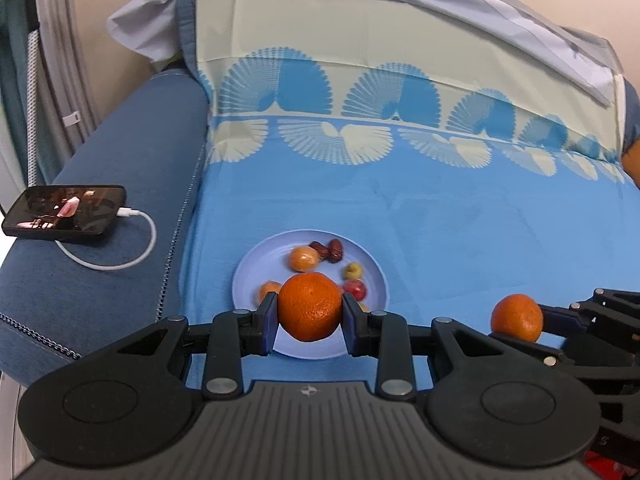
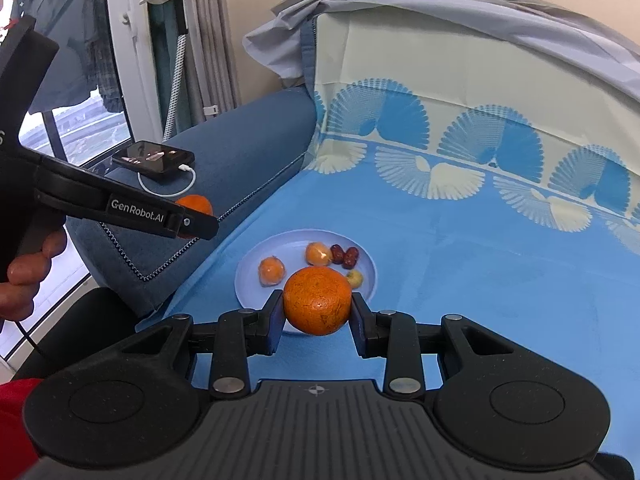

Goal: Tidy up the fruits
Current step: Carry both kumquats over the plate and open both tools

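My left gripper point(image 1: 310, 312) is shut on an orange point(image 1: 310, 306), held above the near part of a light blue plate point(image 1: 248, 276). My right gripper point(image 2: 317, 307) is shut on another orange point(image 2: 317, 300), held above the near edge of the same plate point(image 2: 250, 280). The plate holds two wrapped orange fruits point(image 1: 303, 258) point(image 2: 272, 270), two dark red dates point(image 1: 330, 250), a yellowish small fruit point(image 1: 353, 270) and a red one point(image 1: 355, 289). The right gripper with its orange also shows at the right of the left wrist view point(image 1: 517, 318). The left gripper shows at the left of the right wrist view point(image 2: 192, 216).
The plate sits on a blue patterned cloth point(image 1: 460, 232) over a sofa seat. A phone point(image 1: 64, 211) with a white charging cable point(image 1: 132, 256) lies on the blue armrest at left. A grey sheet point(image 2: 480, 12) drapes the backrest. A window and hanging clothes are at far left.
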